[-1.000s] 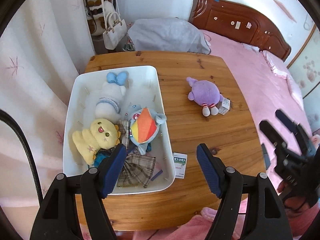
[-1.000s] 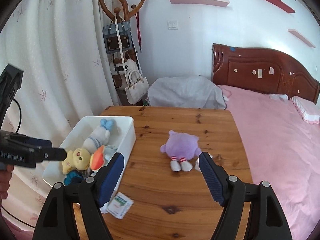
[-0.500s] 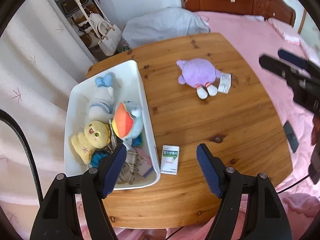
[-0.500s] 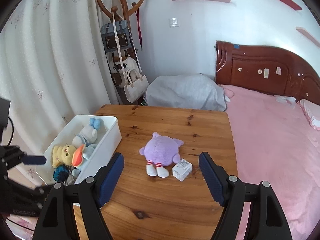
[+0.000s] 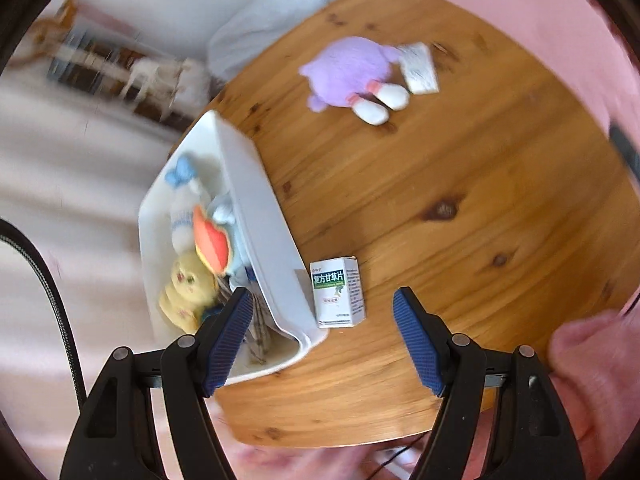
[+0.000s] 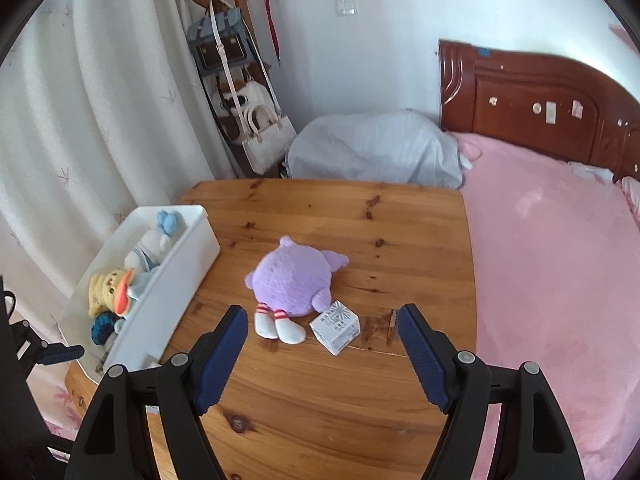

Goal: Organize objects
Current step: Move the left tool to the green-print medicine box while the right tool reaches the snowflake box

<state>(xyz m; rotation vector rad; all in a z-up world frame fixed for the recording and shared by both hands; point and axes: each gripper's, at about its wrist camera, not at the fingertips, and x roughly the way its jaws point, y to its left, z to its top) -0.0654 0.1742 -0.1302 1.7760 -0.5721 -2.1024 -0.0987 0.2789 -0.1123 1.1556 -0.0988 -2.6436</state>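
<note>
In the left wrist view, your left gripper (image 5: 322, 336) stood wide apart with nothing between its pads, aimed steeply down at the near edge of the desk (image 5: 460, 184). The green-and-white medicine box (image 5: 338, 292) stood upright just beside the near corner of the white bin (image 5: 266, 236), close enough that I could not tell whether they touched. The left pad hung over the bin's corner, the right one over bare wood. The bin already held the yellow plush (image 5: 186, 290), the orange-and-blue plush (image 5: 214, 240) and a white plush with a blue bow (image 5: 182, 184). The picture was smeared by motion, so fine judgement of clearance was poor. If you dropped straight down, the left finger could catch the bin wall and shove the bin, or tip the box over, since it stood tall on a narrow base.

In the right wrist view, your right gripper (image 6: 320, 354) was likewise open and empty, pointing down toward the purple plush (image 6: 290, 278), which lay face down mid-desk. A small white carton (image 6: 335, 326) lay just beside its feet. Closing on the plush there risked pinching the carton too, or nudging it toward the bed (image 6: 560, 260). The plush is soft, so a shallow grip could slip off.
</note>
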